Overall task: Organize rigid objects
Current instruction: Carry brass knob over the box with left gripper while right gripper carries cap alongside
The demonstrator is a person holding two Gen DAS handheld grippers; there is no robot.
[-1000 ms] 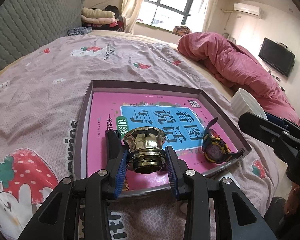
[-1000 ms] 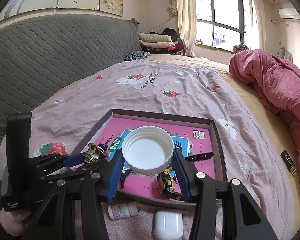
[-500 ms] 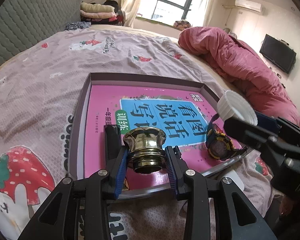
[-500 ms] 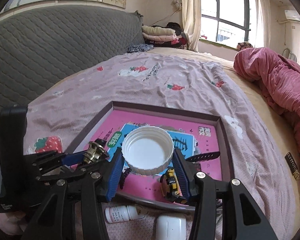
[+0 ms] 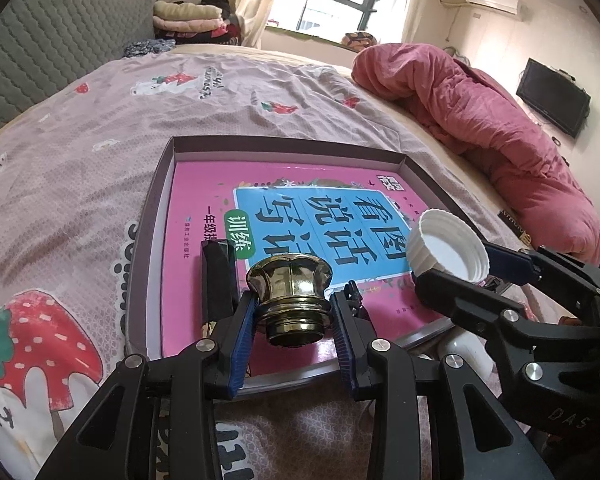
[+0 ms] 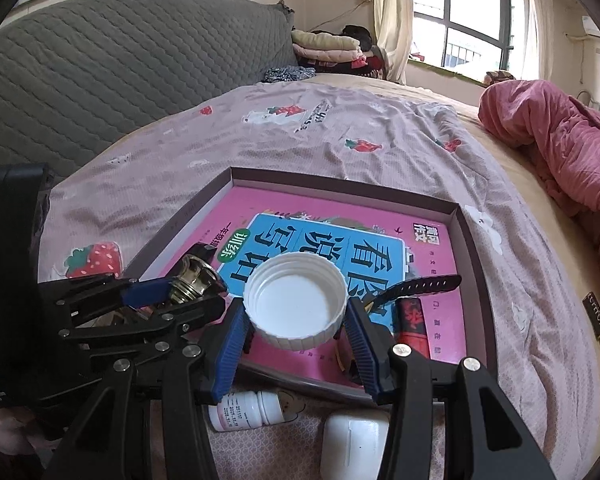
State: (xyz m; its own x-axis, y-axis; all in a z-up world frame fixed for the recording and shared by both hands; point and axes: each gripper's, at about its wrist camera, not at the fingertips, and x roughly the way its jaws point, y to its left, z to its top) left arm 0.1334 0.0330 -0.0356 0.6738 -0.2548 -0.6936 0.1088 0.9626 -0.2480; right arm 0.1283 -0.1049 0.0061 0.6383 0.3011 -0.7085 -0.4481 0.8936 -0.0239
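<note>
On the bed (image 5: 80,152), the left tool (image 5: 294,320) is clamped on a brass knob (image 5: 290,300) — the knob sits upright between its blue pads, over the near edge of the tray (image 5: 156,208). To its right, the right tool (image 6: 296,328) grips a white cap (image 6: 296,300), open side up, above the pink book (image 6: 340,216) in the tray — a small bottle (image 6: 248,406) lies just below.
</note>
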